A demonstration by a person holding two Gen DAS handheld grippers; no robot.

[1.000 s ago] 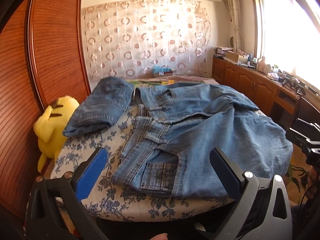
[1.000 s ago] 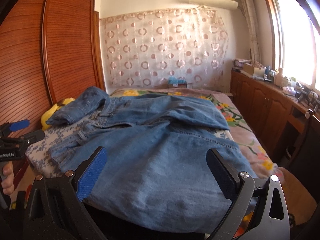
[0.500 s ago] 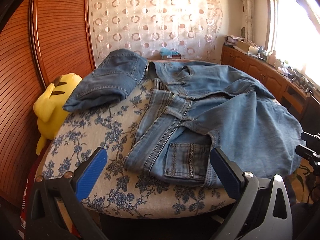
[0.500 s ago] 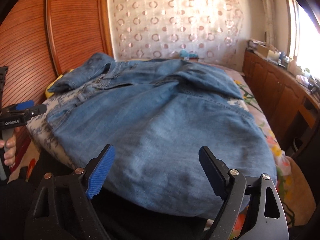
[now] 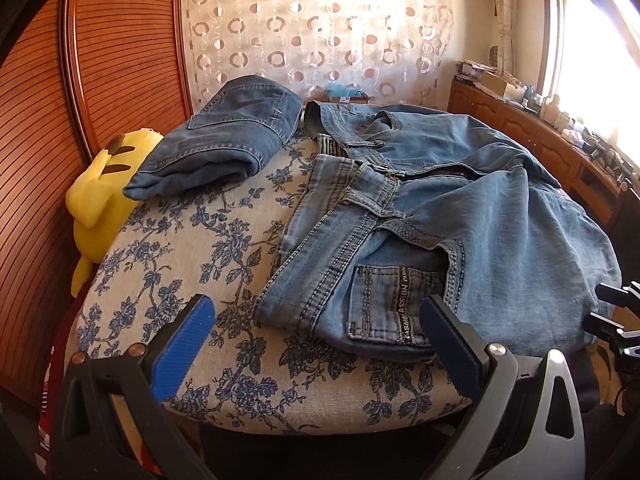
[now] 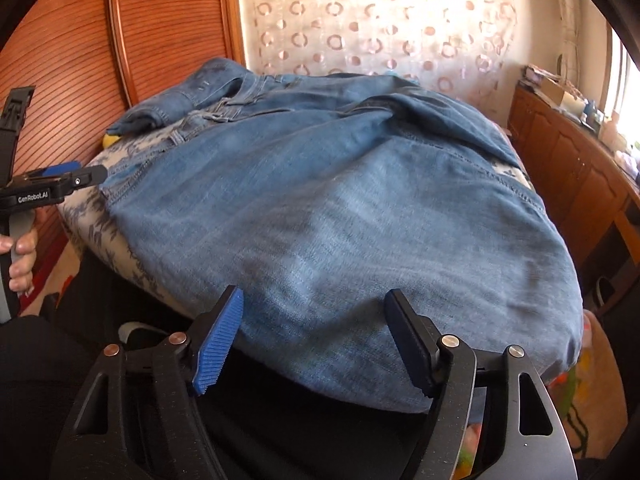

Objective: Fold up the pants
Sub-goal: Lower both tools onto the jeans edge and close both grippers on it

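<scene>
Light blue jeans (image 5: 500, 240) lie spread across the bed, waistband and back pocket (image 5: 392, 304) at the left, the wide leg cloth (image 6: 340, 208) running right and draping over the near edge. My left gripper (image 5: 316, 312) stands open just before the waistband corner, and its pads touch nothing. It also shows at the left in the right wrist view, left gripper (image 6: 60, 176), held by a hand (image 6: 20, 256). My right gripper (image 6: 316, 300) is closing its jaws, with the draped leg edge lying between them; the pads do not press on it.
A folded pair of darker jeans (image 5: 224, 140) sits at the back left of the floral bed cover (image 5: 180, 260). More denim (image 5: 420, 136) lies behind the spread pair. A yellow plush toy (image 5: 100, 184) leans by the wooden wardrobe (image 5: 120, 60). Wooden cabinets (image 5: 560, 148) line the window side.
Both grippers have come down and tilted toward the bed's near edge. The right gripper's jaws have narrowed around the leg edge. The left jaws stay wide.
</scene>
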